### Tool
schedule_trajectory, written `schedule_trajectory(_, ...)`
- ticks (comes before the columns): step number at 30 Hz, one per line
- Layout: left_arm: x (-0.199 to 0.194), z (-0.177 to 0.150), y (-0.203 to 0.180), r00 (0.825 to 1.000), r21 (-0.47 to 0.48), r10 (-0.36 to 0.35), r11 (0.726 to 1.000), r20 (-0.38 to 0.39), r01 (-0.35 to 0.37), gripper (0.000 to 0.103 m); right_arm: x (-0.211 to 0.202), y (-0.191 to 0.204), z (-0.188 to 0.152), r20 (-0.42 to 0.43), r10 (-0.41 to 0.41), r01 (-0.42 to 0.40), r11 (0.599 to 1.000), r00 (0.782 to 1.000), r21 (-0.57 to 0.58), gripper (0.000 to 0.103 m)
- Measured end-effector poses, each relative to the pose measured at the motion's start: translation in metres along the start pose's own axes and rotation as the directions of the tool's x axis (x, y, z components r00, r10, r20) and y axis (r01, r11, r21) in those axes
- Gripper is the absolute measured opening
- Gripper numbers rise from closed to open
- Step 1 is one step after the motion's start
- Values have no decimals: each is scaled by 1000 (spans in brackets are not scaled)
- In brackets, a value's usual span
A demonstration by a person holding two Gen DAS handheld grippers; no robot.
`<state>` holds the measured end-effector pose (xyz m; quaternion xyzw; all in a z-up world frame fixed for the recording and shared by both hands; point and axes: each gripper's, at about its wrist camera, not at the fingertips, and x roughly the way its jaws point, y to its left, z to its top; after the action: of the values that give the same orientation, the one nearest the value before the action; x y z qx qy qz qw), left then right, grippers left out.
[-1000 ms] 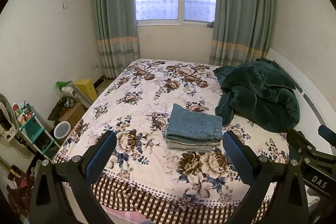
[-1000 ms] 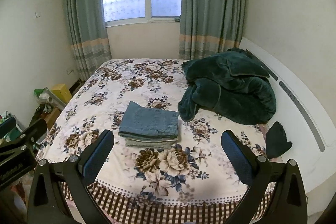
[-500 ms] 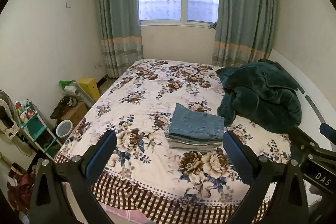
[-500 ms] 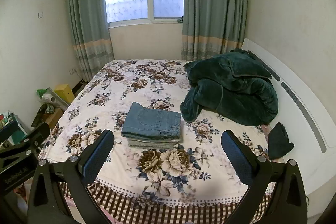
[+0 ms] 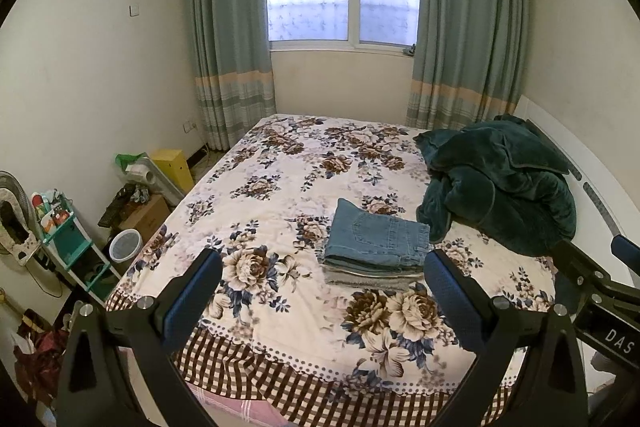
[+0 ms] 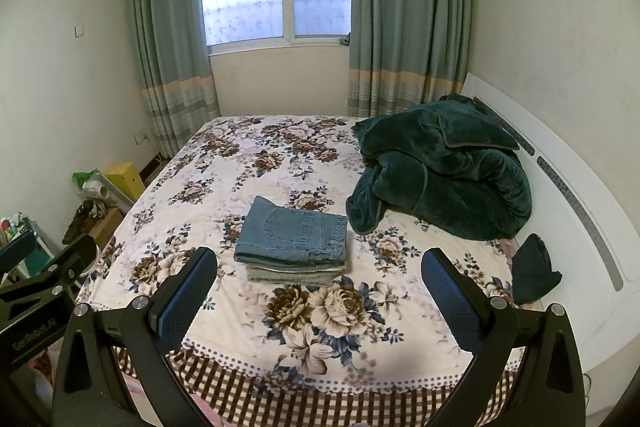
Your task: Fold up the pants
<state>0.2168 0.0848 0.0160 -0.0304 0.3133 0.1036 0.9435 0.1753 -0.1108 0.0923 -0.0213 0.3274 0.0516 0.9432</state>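
Note:
Folded blue jeans (image 5: 376, 239) lie on a folded grey garment (image 5: 372, 279) in the middle of the floral bed (image 5: 280, 187). The same stack shows in the right wrist view, jeans (image 6: 292, 237) over grey garment (image 6: 292, 275). My left gripper (image 5: 322, 279) is open and empty, held back above the foot of the bed, well short of the stack. My right gripper (image 6: 320, 277) is open and empty too, beside it. Each gripper's body shows at the edge of the other's view.
A dark green blanket (image 5: 500, 183) is heaped at the right of the bed by the white headboard (image 6: 568, 195). A small dark cloth (image 6: 534, 269) lies near the bed's right edge. Boxes, a shelf (image 5: 68, 247) and a bin (image 5: 125, 245) stand on the floor at left.
Both grippers have drawn back and up from the bed, so the stack looks smaller and farther. Both stay open and empty. The stack has not moved.

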Motion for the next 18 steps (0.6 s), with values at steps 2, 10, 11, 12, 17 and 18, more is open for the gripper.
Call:
schedule_trajectory(2, -2, 0, 1, 1000, -1, 4, 1000, 2, -4, 103, -1, -1, 0, 2, 1, -1, 1000, 1000, 1, 103)
schedule_trajectory(10, -3, -1, 0, 1000, -3, 5, 1000, 1, -5, 103, 0, -2, 2, 4, 2, -2, 1000, 1000, 1, 103)
schedule_trajectory(11, -3, -1, 0, 1000, -4, 4, 1000, 1, -4, 103, 0, -2, 2, 3, 3, -3, 1000, 1000, 1, 103)
schedule_trajectory(12, -4, -1, 0, 1000, -5, 7, 1000, 2, -7, 103, -1, -2, 2, 4, 1, -1, 1000, 1000, 2, 103)
schedule_trajectory(17, -7, 2, 1, 1000, -5, 8, 1000, 4, -8, 103, 0, -1, 2, 4, 1, -1, 1000, 1000, 1, 103)
schedule_trajectory(18, -8, 2, 1, 1000, -6, 7, 1000, 3, -7, 103, -1, -2, 2, 5, 2, -2, 1000, 1000, 4, 103)
